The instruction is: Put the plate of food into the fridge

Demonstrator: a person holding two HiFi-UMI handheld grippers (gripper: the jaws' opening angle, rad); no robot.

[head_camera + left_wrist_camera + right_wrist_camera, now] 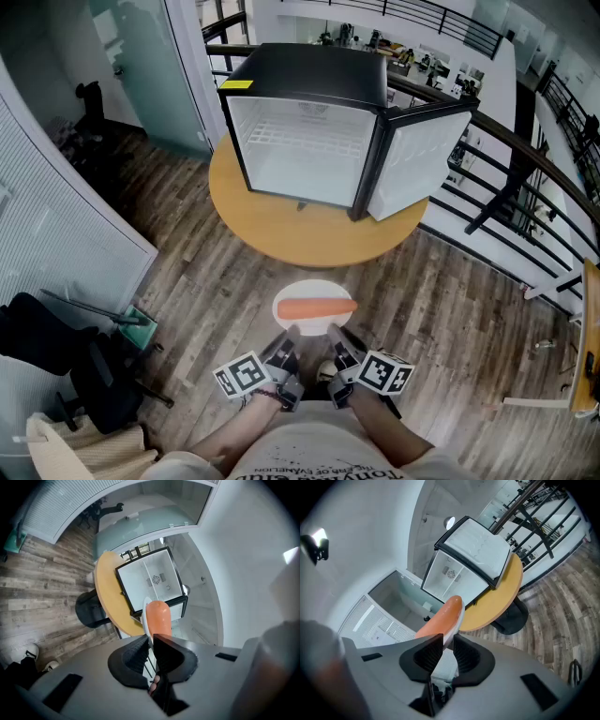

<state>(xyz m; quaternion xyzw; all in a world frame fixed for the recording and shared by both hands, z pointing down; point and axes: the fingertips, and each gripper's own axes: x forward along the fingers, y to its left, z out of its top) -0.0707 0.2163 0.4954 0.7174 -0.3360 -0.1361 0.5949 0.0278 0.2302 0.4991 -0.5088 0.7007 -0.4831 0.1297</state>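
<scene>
The white plate (314,290) hangs in the air at lower centre of the head view, above the wooden floor (441,309). It is well short of the round worktop (281,232). One long orange sausage-shaped piece of food (317,307) lies across it.

The left claw (291,335) is clamped on the plate's near rim. In the left gripper view the thin plate edge (146,615) runs between the closed-down jaws of this claw (151,645). The right claw (335,334) is clamped on the same rim just beside it, its jaws (447,642) pinching the plate (460,619) under the food (440,620).

At upper centre, a black mini fridge (309,75) stands on the worktop. Its door (417,164) is swung open to the right, and the white interior shows a wire shelf (300,136).
</scene>
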